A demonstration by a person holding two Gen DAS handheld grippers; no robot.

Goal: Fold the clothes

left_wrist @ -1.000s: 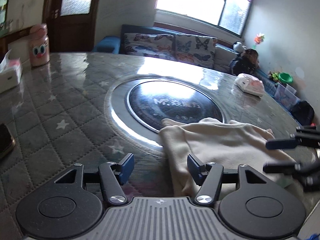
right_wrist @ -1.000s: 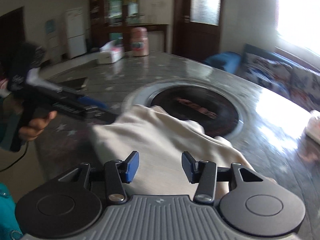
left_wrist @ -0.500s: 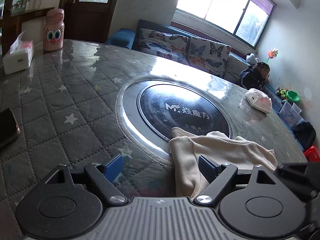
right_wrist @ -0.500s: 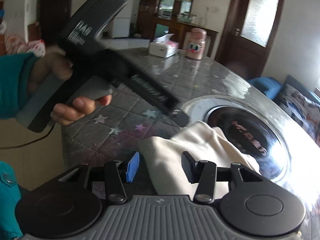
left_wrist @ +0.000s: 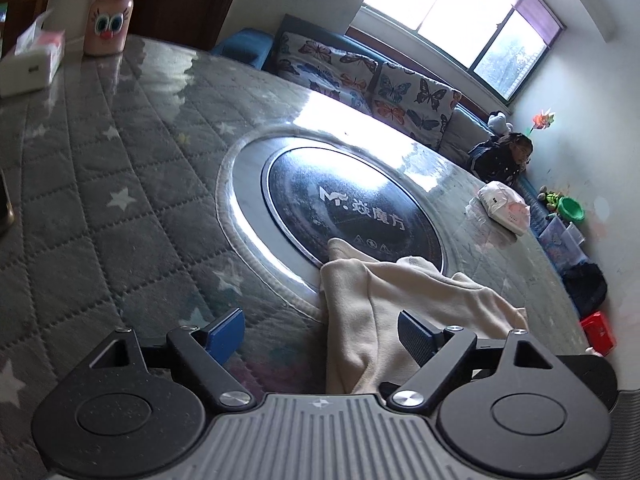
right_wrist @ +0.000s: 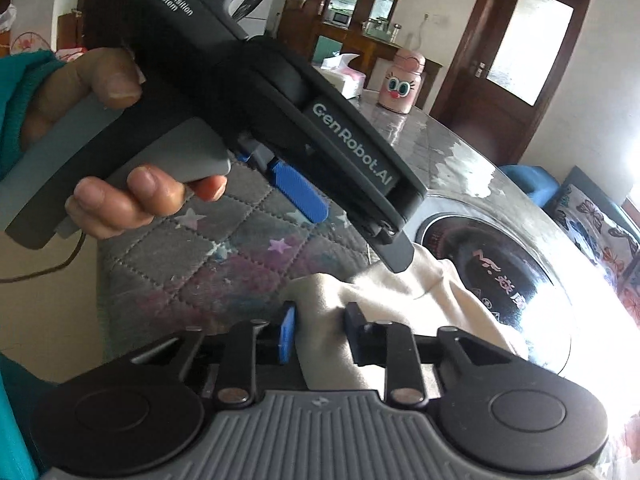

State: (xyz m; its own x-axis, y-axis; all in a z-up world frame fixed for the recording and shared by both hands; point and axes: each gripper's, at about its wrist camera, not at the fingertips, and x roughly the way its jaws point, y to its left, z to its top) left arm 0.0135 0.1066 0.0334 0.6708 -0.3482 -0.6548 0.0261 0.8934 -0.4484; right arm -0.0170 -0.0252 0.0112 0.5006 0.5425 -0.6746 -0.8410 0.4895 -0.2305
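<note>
Left gripper (left_wrist: 320, 334) gaping wide, cream garment (left_wrist: 404, 320) loose between jaws; right gripper (right_wrist: 320, 334) narrower, jaws flanking garment fold, grip uncertain; hand (right_wrist: 100, 152) squeezing left handle

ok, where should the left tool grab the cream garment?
Take the raised fold along the near-left edge of the cream garment. That ridge already lies between the fingers of the open left tool, so push straight ahead, low over the table, and close. The right tool seems to pinch another fold nearby.
</note>
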